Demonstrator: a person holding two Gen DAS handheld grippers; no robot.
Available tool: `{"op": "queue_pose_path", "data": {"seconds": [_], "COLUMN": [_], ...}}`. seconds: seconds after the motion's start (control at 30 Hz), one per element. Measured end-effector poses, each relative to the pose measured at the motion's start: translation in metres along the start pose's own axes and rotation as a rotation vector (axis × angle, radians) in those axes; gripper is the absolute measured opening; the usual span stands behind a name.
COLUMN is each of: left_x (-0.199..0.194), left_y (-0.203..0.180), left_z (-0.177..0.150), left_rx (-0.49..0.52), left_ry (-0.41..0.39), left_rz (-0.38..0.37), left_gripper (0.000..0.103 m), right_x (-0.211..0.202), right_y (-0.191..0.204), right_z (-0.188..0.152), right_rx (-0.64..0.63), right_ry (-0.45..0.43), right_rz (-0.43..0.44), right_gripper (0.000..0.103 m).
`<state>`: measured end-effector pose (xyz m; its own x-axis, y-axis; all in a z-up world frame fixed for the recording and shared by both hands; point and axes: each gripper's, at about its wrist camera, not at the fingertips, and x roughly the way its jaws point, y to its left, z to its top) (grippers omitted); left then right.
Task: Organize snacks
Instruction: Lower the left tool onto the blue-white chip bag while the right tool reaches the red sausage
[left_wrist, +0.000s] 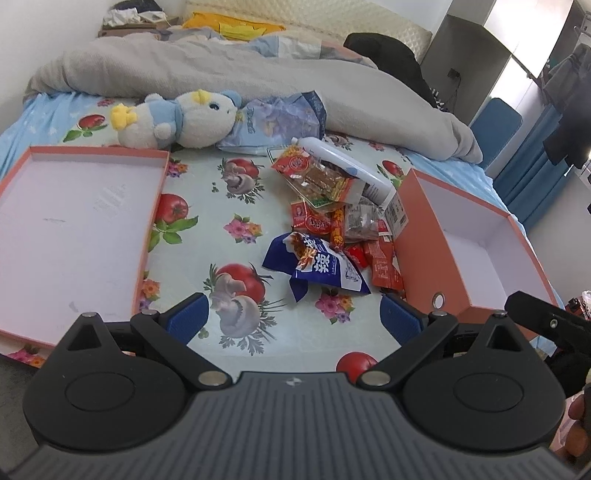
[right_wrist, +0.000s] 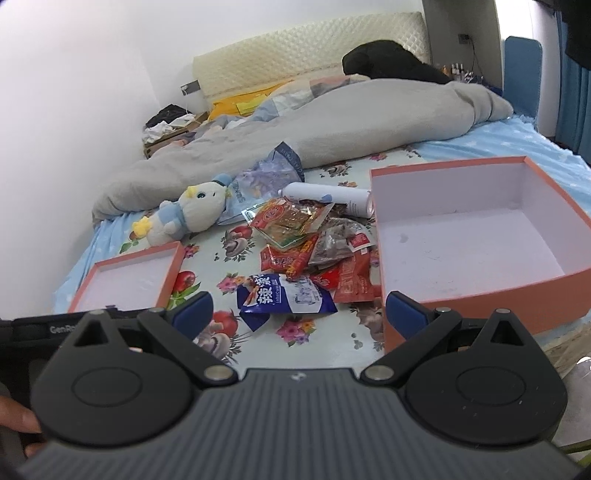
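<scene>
A pile of snack packets (left_wrist: 332, 206) (right_wrist: 314, 240) lies on the flowered bed sheet. Nearest me in the pile is a blue and white bag (left_wrist: 317, 266) (right_wrist: 284, 297). A white can (left_wrist: 354, 170) (right_wrist: 328, 197) rests at the pile's far side. An empty orange box (left_wrist: 476, 243) (right_wrist: 476, 240) stands right of the pile. Its shallow orange lid (left_wrist: 74, 229) (right_wrist: 129, 280) lies on the left. My left gripper (left_wrist: 295, 317) is open above the sheet, short of the blue bag. My right gripper (right_wrist: 299, 314) is open too, just before the same bag, holding nothing.
A plush toy (left_wrist: 177, 118) (right_wrist: 188, 214) and a crumpled blue plastic bag (left_wrist: 280, 118) (right_wrist: 266, 177) lie beyond the snacks. A grey duvet (left_wrist: 221, 70) (right_wrist: 332, 122) covers the back of the bed. The other gripper's black body (left_wrist: 546, 321) shows at the left view's right edge.
</scene>
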<state>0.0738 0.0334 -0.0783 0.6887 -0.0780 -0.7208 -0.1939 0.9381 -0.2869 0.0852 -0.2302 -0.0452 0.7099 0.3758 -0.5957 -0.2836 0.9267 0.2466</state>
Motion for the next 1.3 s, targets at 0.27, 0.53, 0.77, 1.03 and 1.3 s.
{"op": "queue_pose_path", "data": {"seconds": [0.27,0.53,0.77,1.03,1.3], "left_x": [0.045,0.089,0.132,0.166,0.195], "left_y": [0.016,0.032,0.042,0.034,0.034], "left_z": [0.01,0.027,0.031,0.031,0.035], "left_rx": [-0.063,-0.129,-0.204,-0.184,-0.208], "left_ry": [0.082,0.119,0.158,0.167,0.177], "left_rz": [-0.093,-0.13,-0.206,-0.299,-0.359], "left_gripper": [0.101,0.101,0.101,0.099,0.087], "right_x": [0.034,0.077,0.126,0.17,0.21], "right_y": [0.005,0.01,0.004,-0.007,-0.018], "right_z": [0.017,0.032,0.042,0.046,0.039], "right_rx": [0.007,0.011,0.019,0.076,0.135], "right_ry": [0.033,0.089,0.135,0.17,0.246], "right_rz": [0.042,0.078,0.056,0.053,0.055], "right_gripper": [0.102,0.096,0.066,0.059,0.058]}}
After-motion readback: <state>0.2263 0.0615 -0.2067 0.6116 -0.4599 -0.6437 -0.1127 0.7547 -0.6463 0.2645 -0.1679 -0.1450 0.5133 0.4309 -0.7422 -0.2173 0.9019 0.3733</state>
